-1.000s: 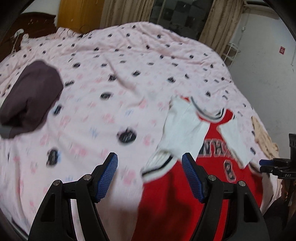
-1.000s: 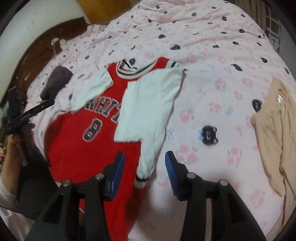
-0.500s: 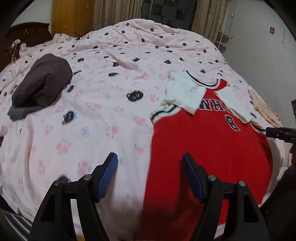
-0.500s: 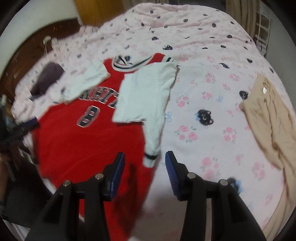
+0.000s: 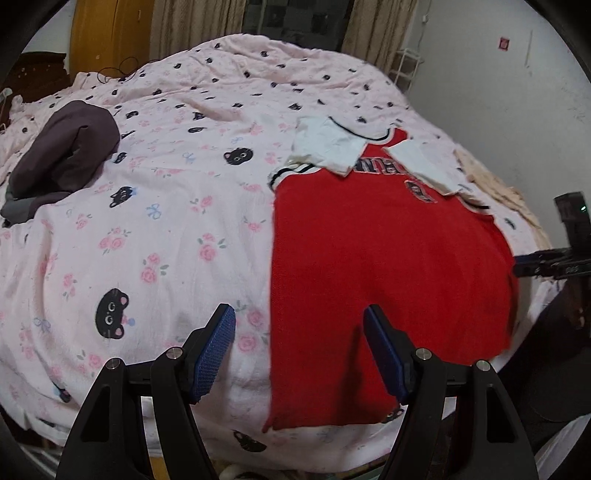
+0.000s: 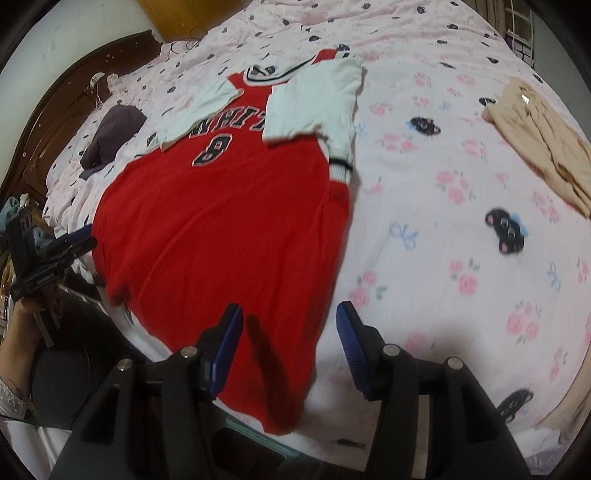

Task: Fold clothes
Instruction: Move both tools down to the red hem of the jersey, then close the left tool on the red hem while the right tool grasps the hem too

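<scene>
A red jersey (image 5: 380,251) with white sleeves and the number 8 lies flat on the pink bed (image 5: 155,221), both sleeves folded in over its chest. My left gripper (image 5: 299,339) hangs open over the jersey's lower left hem corner, holding nothing. In the right wrist view the same red jersey (image 6: 221,206) spreads toward the bed's near edge, and my right gripper (image 6: 290,336) is open above its lower right hem. The left gripper (image 6: 75,240) shows at the far left of that view; the right gripper (image 5: 532,264) shows at the right edge of the left wrist view.
A dark purple garment (image 5: 62,155) lies bunched on the bed's left side. A beige garment (image 6: 543,136) lies on the right side. A dark wooden headboard (image 6: 44,118) and curtains (image 5: 184,26) stand beyond the bed. A hand (image 6: 26,325) holds the left gripper.
Both grippers have drawn back from the folded sleeves toward the jersey's bottom hem at the near bed edge. Both stayed open. The jersey has not moved.
</scene>
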The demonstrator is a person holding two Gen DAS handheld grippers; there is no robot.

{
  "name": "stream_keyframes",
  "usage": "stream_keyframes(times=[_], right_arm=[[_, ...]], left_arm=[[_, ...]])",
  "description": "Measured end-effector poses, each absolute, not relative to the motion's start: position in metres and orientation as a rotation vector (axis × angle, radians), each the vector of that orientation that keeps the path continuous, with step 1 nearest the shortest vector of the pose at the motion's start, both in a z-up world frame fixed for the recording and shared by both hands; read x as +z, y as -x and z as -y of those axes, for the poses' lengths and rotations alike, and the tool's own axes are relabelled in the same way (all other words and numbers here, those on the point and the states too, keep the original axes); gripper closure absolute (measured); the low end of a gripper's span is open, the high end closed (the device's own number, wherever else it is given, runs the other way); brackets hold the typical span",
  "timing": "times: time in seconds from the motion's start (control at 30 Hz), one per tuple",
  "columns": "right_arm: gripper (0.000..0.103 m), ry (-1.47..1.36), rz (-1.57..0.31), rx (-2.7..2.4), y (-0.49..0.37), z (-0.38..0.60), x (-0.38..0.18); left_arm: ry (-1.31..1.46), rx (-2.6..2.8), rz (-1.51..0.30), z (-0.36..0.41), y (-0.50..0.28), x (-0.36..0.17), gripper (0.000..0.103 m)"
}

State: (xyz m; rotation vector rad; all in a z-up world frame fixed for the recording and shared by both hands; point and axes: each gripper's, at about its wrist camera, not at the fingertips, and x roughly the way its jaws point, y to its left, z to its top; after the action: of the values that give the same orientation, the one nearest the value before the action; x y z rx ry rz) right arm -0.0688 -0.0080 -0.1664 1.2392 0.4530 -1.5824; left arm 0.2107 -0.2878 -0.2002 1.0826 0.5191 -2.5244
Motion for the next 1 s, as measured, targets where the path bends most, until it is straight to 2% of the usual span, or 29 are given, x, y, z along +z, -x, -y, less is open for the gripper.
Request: stream_keyframes(times=[0.4, 0.6, 0.7, 0.83, 1.0], right_arm=[[0.048, -1.318, -0.446, -1.552, 0.048, -0.008, -0.187], [0.047, -1.33, -0.475, -1.537, 0.041, -0.006, -0.193], [0.047, -1.339, -0.468, -1.53, 0.041, -0.006, -0.195], [0.047, -1.345, -0.474, -1.524, 0.042, -0.007, -0.196], [0.047, -1.351, -0.472, -1.522, 0.042, -0.009, -0.196]], left_arm=[[-1.272, -2.508, -0.785, 0.29, -0.224, -0.228, 0.036], [-1.296, -2.518, -0.815, 0.29, -0.224, -0.236, 0.036], [-1.331, -2.533, -0.793, 0.292, -0.219, -0.237, 0.036], [-1.422, -2.552, -0.679, 0.29, -0.206, -0.236, 0.037], [-1.501, -2.578, -0.568, 0.289, -0.197, -0.234, 0.043]])
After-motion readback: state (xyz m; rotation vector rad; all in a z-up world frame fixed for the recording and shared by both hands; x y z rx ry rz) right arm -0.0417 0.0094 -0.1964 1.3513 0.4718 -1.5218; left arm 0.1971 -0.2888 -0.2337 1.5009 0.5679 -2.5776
